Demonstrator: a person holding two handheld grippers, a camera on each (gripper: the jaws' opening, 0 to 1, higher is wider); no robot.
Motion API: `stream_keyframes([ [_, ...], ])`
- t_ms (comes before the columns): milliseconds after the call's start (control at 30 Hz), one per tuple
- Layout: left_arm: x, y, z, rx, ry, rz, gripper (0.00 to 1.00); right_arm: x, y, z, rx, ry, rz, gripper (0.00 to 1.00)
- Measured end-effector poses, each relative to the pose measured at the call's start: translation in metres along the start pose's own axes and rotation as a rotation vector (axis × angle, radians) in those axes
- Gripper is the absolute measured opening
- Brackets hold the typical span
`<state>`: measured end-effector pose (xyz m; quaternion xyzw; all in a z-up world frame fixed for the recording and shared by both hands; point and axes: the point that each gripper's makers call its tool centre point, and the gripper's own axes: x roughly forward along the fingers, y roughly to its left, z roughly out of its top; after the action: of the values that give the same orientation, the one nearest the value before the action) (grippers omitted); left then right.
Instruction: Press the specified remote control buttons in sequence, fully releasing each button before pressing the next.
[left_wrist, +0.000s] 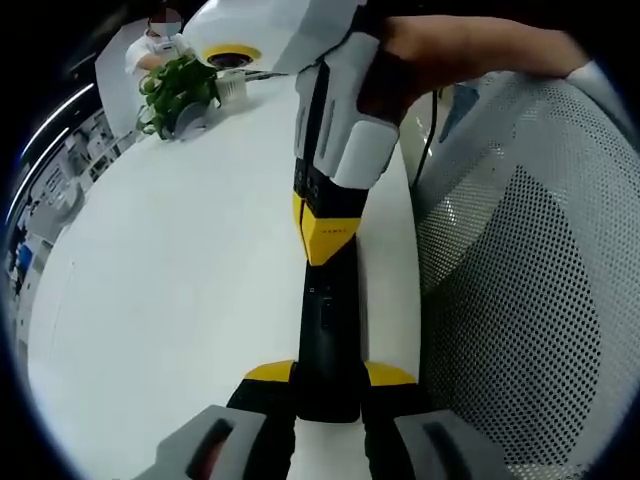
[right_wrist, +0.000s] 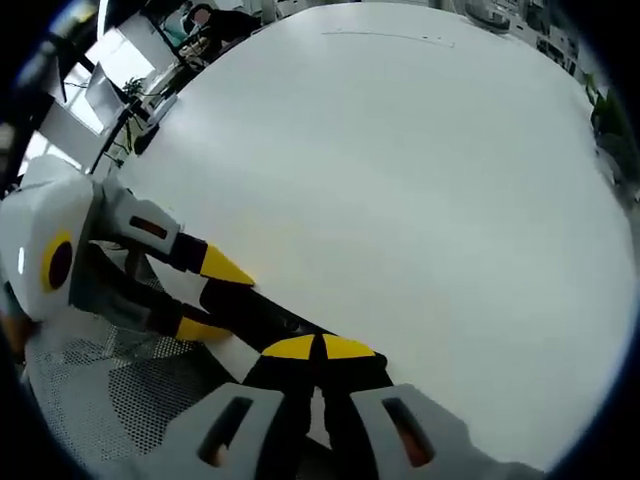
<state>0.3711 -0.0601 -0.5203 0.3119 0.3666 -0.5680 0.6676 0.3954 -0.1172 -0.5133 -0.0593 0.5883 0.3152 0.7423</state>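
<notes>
A long black remote control (left_wrist: 325, 330) is held above the white table (left_wrist: 180, 260), its near end between the yellow-tipped jaws of my left gripper (left_wrist: 328, 375), which is shut on it. My right gripper (left_wrist: 328, 235) comes down from the top with its jaws shut together, and their yellow tips rest on the remote's far part. In the right gripper view, my right gripper (right_wrist: 320, 348) sits tip-down on the remote control (right_wrist: 255, 308). My left gripper (right_wrist: 210, 297) clamps the remote from the left. The buttons under the tips are hidden.
A grey mesh chair back (left_wrist: 520, 280) stands close on the right of the table edge and also appears low in the right gripper view as the mesh chair (right_wrist: 130, 390). A potted plant (left_wrist: 180, 90) and a seated person (left_wrist: 160, 35) are at the table's far end.
</notes>
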Motion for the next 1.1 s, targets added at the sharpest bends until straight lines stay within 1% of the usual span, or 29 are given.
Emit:
stream_keyframes([
  [167, 0.000, 0.000, 0.000, 0.002, 0.001, 0.000, 0.24, 0.000, 0.001, -0.001, 0.006, 0.009, 0.011, 0.00],
  [567, -0.001, -0.001, 0.000, 0.002, 0.000, -0.001, 0.24, 0.000, 0.011, -0.007, 0.019, 0.032, 0.056, 0.00],
  [900, 0.000, 0.000, 0.000, 0.005, 0.001, -0.001, 0.24, 0.000, 0.012, -0.009, 0.012, 0.035, 0.054, 0.00],
  [1100, 0.000, 0.000, 0.000, 0.002, -0.001, -0.002, 0.24, 0.001, 0.013, -0.010, -0.012, 0.038, 0.042, 0.00],
])
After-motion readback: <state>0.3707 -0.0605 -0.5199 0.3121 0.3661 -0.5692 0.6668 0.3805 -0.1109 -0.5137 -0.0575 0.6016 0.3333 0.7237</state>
